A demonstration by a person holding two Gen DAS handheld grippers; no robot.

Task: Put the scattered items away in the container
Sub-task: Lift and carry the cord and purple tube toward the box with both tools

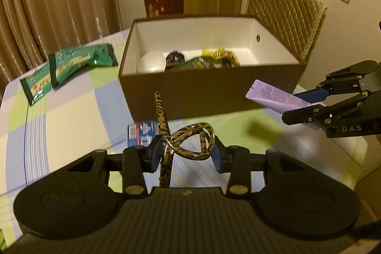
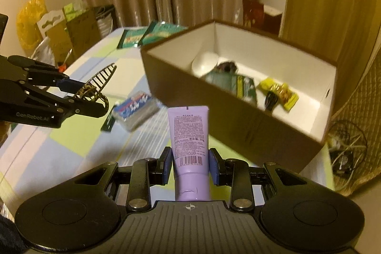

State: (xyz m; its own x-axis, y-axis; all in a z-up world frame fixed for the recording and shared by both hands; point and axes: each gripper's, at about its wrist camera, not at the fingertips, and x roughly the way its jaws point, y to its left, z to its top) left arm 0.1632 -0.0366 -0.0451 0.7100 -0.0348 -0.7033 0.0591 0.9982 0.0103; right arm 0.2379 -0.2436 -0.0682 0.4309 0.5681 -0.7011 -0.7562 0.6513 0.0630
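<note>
A brown cardboard box point(image 1: 209, 97) with a white inside point(image 2: 238, 116) stands on the checked tablecloth. It holds a white bowl point(image 2: 205, 61), snack packets point(image 2: 278, 92) and a dark item. My left gripper point(image 1: 187, 155) is shut on a leopard-print hair claw clip point(image 1: 190, 142), held above the table in front of the box; it also shows in the right wrist view point(image 2: 95, 87). My right gripper point(image 2: 190, 166) is shut on a purple tube point(image 2: 189, 135), held near the box's front right; the tube also shows in the left wrist view point(image 1: 278, 97).
Two green packets point(image 1: 69, 66) lie on the table left of the box. A blue and white tissue pack point(image 2: 135, 111) lies in front of the box. A quilted chair point(image 1: 285, 13) stands behind the box. Bags point(image 2: 59, 35) stand beyond the table's edge.
</note>
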